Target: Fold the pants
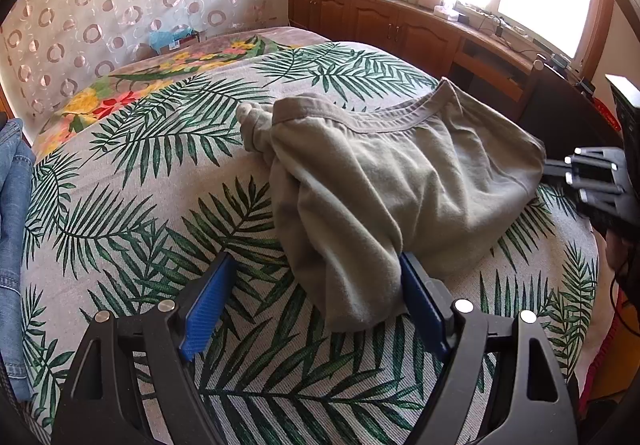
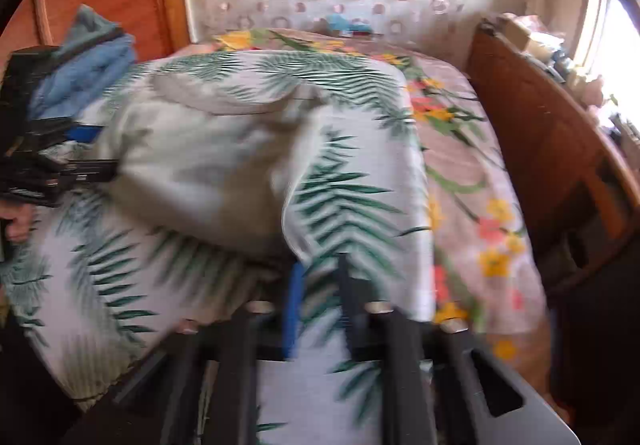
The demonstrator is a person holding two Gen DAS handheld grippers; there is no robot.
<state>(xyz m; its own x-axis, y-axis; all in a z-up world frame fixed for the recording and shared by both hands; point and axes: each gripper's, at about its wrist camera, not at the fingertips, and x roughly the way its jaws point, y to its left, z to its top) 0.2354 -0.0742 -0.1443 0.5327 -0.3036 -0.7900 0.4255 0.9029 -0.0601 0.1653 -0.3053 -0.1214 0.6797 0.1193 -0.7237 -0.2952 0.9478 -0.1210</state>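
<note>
I see grey-green pants [image 1: 400,181] on a pale bedspread [image 1: 160,173] printed with dark green palm fronds. At eleven o'clock lies a pink floral blanket [image 1: 120,93] with yellow and red blooms; blue denim [image 1: 12,205] sits at nine.

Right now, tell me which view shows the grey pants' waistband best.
The left wrist view: the waistband of the grey pants is sharp and unobstructed along its length. The right wrist view is motion-blurred, showing only a faint curved band.

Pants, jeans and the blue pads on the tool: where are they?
pants [image 1: 400,181], left wrist view, on the flat grey cloth below the waistband.
jeans [image 1: 14,181], left wrist view, on the denim at the left edge.
blue pads [image 1: 208,309], left wrist view, on the left pad's face.
</note>
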